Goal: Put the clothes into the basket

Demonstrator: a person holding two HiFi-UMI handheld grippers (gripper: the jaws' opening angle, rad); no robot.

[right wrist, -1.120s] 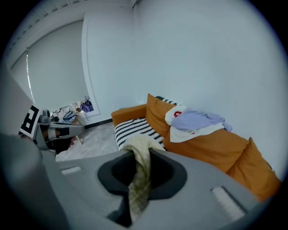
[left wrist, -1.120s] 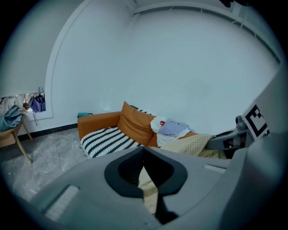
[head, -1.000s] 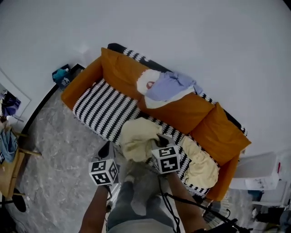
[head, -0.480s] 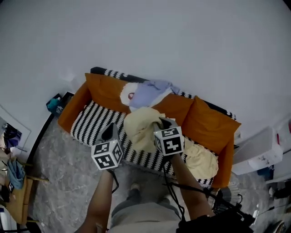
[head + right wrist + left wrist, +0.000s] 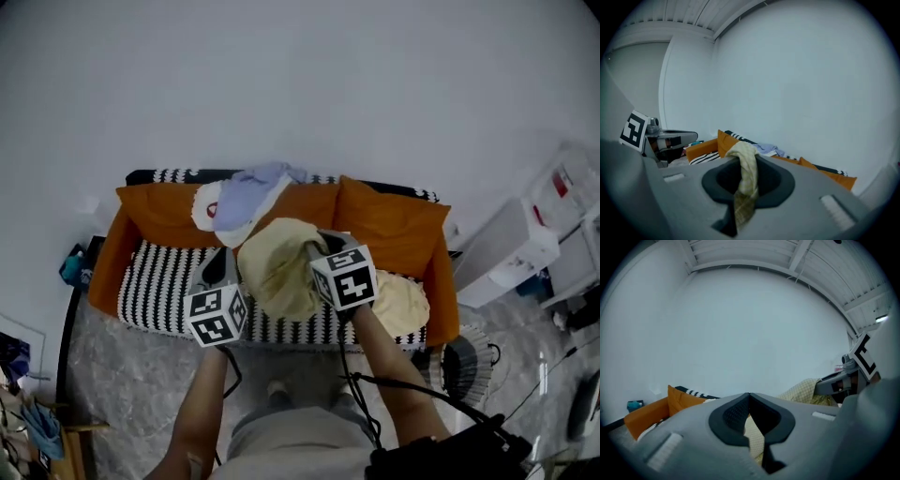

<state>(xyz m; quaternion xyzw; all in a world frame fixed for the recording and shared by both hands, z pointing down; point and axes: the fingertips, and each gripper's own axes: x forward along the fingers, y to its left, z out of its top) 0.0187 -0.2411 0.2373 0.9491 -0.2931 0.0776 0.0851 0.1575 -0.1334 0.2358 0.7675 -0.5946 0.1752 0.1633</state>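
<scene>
Holding the yellow checked cloth [image 5: 277,272] with both tools, up in front of the orange sofa [image 5: 384,220]. Head view: left gripper [image 5: 218,267] at the cloth's 9 o'clock edge, right gripper [image 5: 319,246] at its 2 o'clock corner, and the cloth sags between them. Lilac garment [image 5: 248,192] lies on the backrest at 12 o'clock from the cloth. A second pale yellow garment [image 5: 403,305] lies on the seat at 4 o'clock.

Left gripper view: jaw tips together, with a strip of the checked cloth [image 5: 753,437] in the slot between the pads (reads as pinched). The right gripper is at 3 o'clock.

Right gripper view: jaws nearly closed, clamped on a bunched fold of cloth [image 5: 747,178] that spills over the tips. The left gripper is at 9 o'clock and the sofa runs across behind.
</scene>
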